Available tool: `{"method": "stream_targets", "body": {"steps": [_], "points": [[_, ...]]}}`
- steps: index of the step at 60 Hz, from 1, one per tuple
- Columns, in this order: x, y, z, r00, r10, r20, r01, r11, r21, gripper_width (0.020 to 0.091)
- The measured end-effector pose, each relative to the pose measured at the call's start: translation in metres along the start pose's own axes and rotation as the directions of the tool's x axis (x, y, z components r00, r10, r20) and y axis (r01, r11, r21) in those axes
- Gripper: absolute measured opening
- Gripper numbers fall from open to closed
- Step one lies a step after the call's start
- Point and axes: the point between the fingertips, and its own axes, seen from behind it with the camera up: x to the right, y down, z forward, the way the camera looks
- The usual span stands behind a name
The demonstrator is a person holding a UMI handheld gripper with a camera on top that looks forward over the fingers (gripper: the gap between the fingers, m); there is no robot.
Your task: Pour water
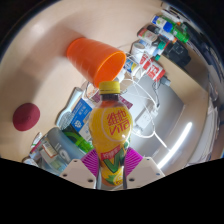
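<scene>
A yellow drink bottle (pixel 111 135) with an orange label and a yellow cap stands upright between my fingers. My gripper (pixel 111 160) is shut on the bottle's lower body, with a purple pad (pixel 90 160) pressing on each side. Beyond the bottle's cap, an orange plastic cup (pixel 99 58) lies tilted on its side on the beige table (pixel 45 75), its mouth facing towards the bottle.
A dark red round object (pixel 27 116) rests on the table to the left. Several cartons and packets (pixel 72 118) crowd behind the bottle at the left. More small packages (pixel 158 45) and white cables (pixel 148 105) lie to the right beyond the cup.
</scene>
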Motion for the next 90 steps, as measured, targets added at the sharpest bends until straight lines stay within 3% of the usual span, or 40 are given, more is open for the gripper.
{"method": "stream_targets", "body": {"steps": [5,9,13,17,20,23,26,29,37,43,57,62,66,71,72,90], "points": [[0.004,0.012,0.002,0.990,0.139,-0.013,-0.139,0.990,-0.018,0.0292],[0.007,0.027,-0.001,0.904,0.426,-0.023,-0.427,0.904,-0.034,0.0296],[0.000,0.048,-0.004,0.636,0.772,-0.016,-0.771,0.633,-0.070,0.0291],[-0.009,0.055,-0.013,0.189,0.982,-0.025,-0.980,0.188,-0.061,0.0295],[-0.029,0.055,-0.024,-0.175,0.984,-0.036,-0.983,-0.176,-0.042,0.0297],[-0.051,0.054,-0.028,-0.424,0.905,-0.030,-0.902,-0.425,-0.080,0.0300],[-0.074,0.046,-0.034,-0.565,0.825,-0.024,-0.817,-0.563,-0.123,0.0297],[-0.103,0.018,-0.047,-0.659,0.751,-0.041,-0.745,-0.659,-0.109,0.0298],[-0.143,-0.010,-0.042,-0.690,0.724,-0.012,-0.710,-0.679,-0.187,0.0299],[-0.160,-0.032,-0.043,-0.702,0.712,0.007,-0.699,-0.688,-0.198,0.0299],[-0.155,-0.035,-0.042,-0.681,0.730,0.061,-0.731,-0.672,-0.117,0.0341],[-0.155,-0.036,-0.043,-0.681,0.730,0.060,-0.730,-0.671,-0.130,0.0428],[-0.156,-0.041,-0.049,-0.699,0.711,0.081,-0.711,-0.677,-0.191,0.0536],[-0.156,-0.044,-0.065,-0.744,0.661,0.099,-0.661,-0.706,-0.254,0.0822],[-0.155,-0.043,-0.069,-0.750,0.654,0.099,-0.655,-0.711,-0.255,0.0853],[-0.134,-0.012,-0.187,-0.771,0.635,0.041,-0.614,-0.725,-0.314,0.0840]]}}
